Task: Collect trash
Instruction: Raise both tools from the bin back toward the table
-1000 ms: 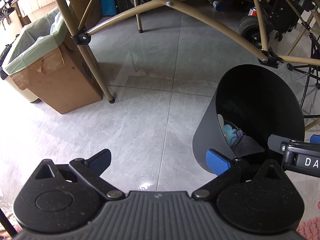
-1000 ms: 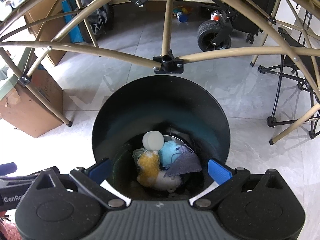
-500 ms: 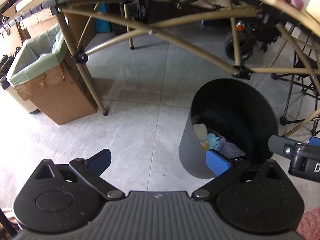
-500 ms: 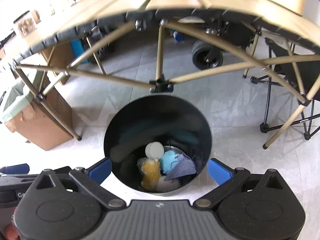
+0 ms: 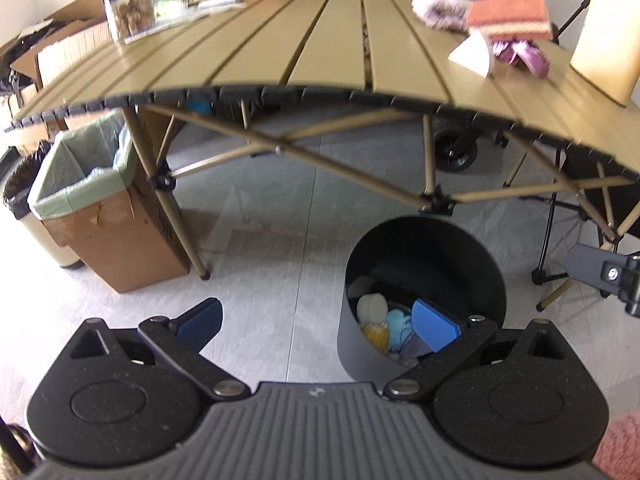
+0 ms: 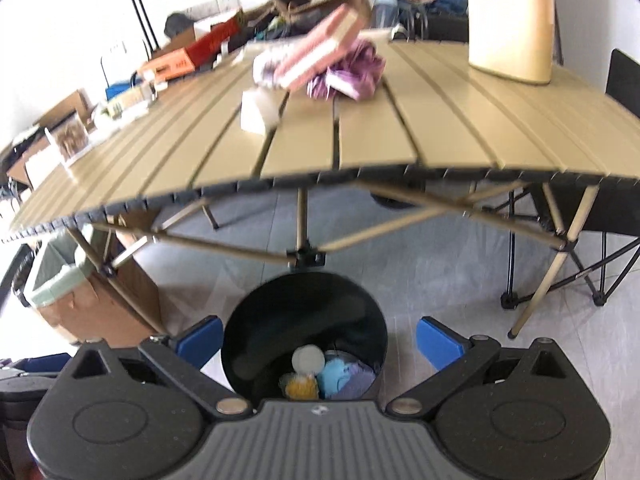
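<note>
A black round bin (image 5: 424, 248) (image 6: 304, 312) stands on the floor under the front edge of a tan slatted table (image 5: 328, 40) (image 6: 400, 120). It holds a white disc, a yellow tuft, a blue ball and a grey cloth. On the table lie a white paper scrap (image 5: 472, 52) (image 6: 258, 114), a purple wrapper (image 5: 520, 54) (image 6: 348, 70), a pink sponge (image 5: 506, 18) (image 6: 316, 52) and a fuzzy white piece (image 5: 438, 10). My left gripper (image 5: 316, 320) is open and empty, left of the bin. My right gripper (image 6: 320, 340) is open and empty above the bin.
A cardboard box with a green liner (image 5: 96, 208) (image 6: 80, 292) stands at the left by a table leg. A cream jug (image 6: 512, 20) stands on the table's right. Folding chair legs (image 6: 592, 272) are at the right. Boxes and clutter crowd the table's far side.
Both grippers have risen and tilted up from the bin, so the tabletop and its trash now show. The bin looks smaller and lower in both views.
</note>
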Available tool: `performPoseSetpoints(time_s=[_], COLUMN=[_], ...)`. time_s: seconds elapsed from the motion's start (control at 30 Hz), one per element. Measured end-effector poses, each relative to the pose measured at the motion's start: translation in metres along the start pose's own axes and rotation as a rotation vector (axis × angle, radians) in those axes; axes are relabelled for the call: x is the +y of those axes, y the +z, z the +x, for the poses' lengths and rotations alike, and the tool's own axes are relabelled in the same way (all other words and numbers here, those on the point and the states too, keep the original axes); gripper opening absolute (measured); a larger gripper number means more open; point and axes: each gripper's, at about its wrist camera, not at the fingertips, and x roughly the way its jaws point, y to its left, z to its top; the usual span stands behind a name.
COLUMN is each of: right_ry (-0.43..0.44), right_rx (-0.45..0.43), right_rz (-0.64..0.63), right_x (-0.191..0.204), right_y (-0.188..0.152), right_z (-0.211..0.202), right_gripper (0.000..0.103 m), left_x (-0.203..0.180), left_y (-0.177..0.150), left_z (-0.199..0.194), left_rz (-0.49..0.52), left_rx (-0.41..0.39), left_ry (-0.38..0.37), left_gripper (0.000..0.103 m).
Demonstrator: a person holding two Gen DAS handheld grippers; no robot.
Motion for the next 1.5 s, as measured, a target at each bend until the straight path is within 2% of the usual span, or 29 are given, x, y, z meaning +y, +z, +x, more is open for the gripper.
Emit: performPoseSetpoints(time_s=[0.37,0.67,1.1,1.3,1.5], right_ry=[0.028,0.03,-0.021,-0.055,-0.035], right_rx=[-0.142,-0.233,-0.349,-0.383,-0.414], right_rz=[0.041,0.082,0.102,0.056,0.092], right_x=[-0.017,-0.031,-0.045,-0.046,-0.055], right_y=[0.034,0.063,0.109,0.126,0.122], right_z=[-0.027,-0.025,-0.006,0.006,0.019], right_gripper=[0.103,0.103,0.103,0.103,0.103], left_x=[-0.023,-0.042,-0.06,-0.072,-0.073], left_y=[0.036,0.064,0.111,0.124,0.129], left_z=[-0.027,-0.025,0.006,0.026,0.041], left_rz=[0.009,-0.02,-0.106,-0.074,-0.084], left_rx=[-0.117,-0.166,-0.213,-0.235,-0.268], left_ry=[-0.038,-0.058,-0.125,-0.136,-0.186], left_gripper=[0.103,0.103,0.103,0.103,0.103])
